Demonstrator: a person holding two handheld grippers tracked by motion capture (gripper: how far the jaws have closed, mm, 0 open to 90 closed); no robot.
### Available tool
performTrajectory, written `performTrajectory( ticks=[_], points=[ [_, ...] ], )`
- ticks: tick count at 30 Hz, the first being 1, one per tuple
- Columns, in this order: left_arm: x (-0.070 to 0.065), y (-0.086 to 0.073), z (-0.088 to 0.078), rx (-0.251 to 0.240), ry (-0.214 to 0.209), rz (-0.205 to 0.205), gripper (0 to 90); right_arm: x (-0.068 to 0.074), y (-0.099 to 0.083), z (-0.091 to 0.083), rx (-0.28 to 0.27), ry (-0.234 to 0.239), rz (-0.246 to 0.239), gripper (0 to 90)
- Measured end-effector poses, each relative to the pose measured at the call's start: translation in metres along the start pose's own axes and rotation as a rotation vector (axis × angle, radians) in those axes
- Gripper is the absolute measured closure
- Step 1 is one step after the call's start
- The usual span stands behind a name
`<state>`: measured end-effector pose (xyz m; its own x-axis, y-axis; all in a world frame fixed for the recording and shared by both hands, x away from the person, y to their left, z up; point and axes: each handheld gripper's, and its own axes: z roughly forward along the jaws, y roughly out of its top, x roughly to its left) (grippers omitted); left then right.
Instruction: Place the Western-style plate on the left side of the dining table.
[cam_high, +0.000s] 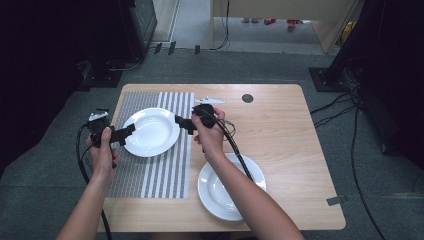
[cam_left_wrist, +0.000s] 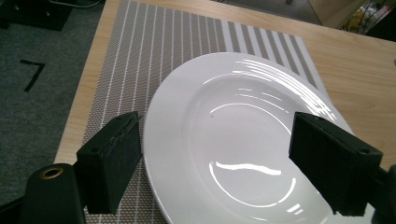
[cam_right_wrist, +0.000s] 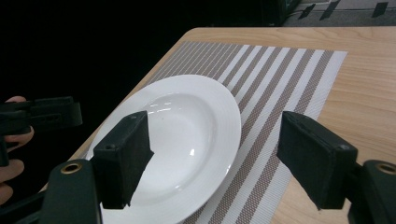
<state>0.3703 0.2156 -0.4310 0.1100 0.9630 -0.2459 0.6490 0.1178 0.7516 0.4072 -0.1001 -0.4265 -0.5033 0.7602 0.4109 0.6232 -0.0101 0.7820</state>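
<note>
Left gripper (cam_high: 131, 131): jaws wide apart, holding nothing, at left rim of plate (cam_high: 152, 131).
Right gripper (cam_high: 179, 121): wide apart, empty, at plate's right rim.
Plate: centre-left of frame, on striped placemat (cam_high: 150, 175).
Second plate (cam_high: 215, 192): lower centre, bare table (cam_high: 290, 150).
Risk: glossy rim may slip from the pads; uneven lift could tilt it or drag the mat.

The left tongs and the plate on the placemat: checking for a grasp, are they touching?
Cannot tell. In the left gripper view the left tongs stand open around the plate's near rim, but neither contact nor gap shows plainly.
</note>
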Motion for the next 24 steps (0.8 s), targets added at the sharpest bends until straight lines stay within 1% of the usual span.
performTrajectory(
  ticks=[4, 8, 11, 16, 17, 19, 24],
  points=[
    [-0.011, -0.002, -0.009, -0.017, -0.024, 0.022, 17.5, -0.004, 0.001, -0.017, -0.017, 0.007, 0.005, 25.6],
    [-0.021, -0.005, -0.017, -0.023, -0.047, 0.046, 17.4, -0.010, 0.000, -0.035, -0.037, 0.008, 0.010, 25.5],
    [-0.028, -0.008, -0.024, -0.032, -0.061, 0.061, 17.4, -0.017, -0.003, -0.048, -0.045, 0.000, 0.014, 25.3],
    [-0.039, -0.014, -0.035, -0.050, -0.093, 0.068, 17.4, -0.029, -0.008, -0.069, -0.057, -0.011, 0.019, 25.2],
    [-0.041, -0.015, -0.037, -0.049, -0.099, 0.076, 17.4, -0.031, -0.010, -0.073, -0.062, -0.015, 0.019, 25.2],
    [-0.046, -0.018, -0.040, -0.053, -0.110, 0.081, 17.4, -0.035, -0.012, -0.081, -0.070, -0.022, 0.011, 25.0],
    [-0.057, -0.024, -0.045, -0.056, -0.132, 0.103, 17.4, -0.045, -0.019, -0.103, -0.088, -0.032, 0.018, 24.6]
  ],
)
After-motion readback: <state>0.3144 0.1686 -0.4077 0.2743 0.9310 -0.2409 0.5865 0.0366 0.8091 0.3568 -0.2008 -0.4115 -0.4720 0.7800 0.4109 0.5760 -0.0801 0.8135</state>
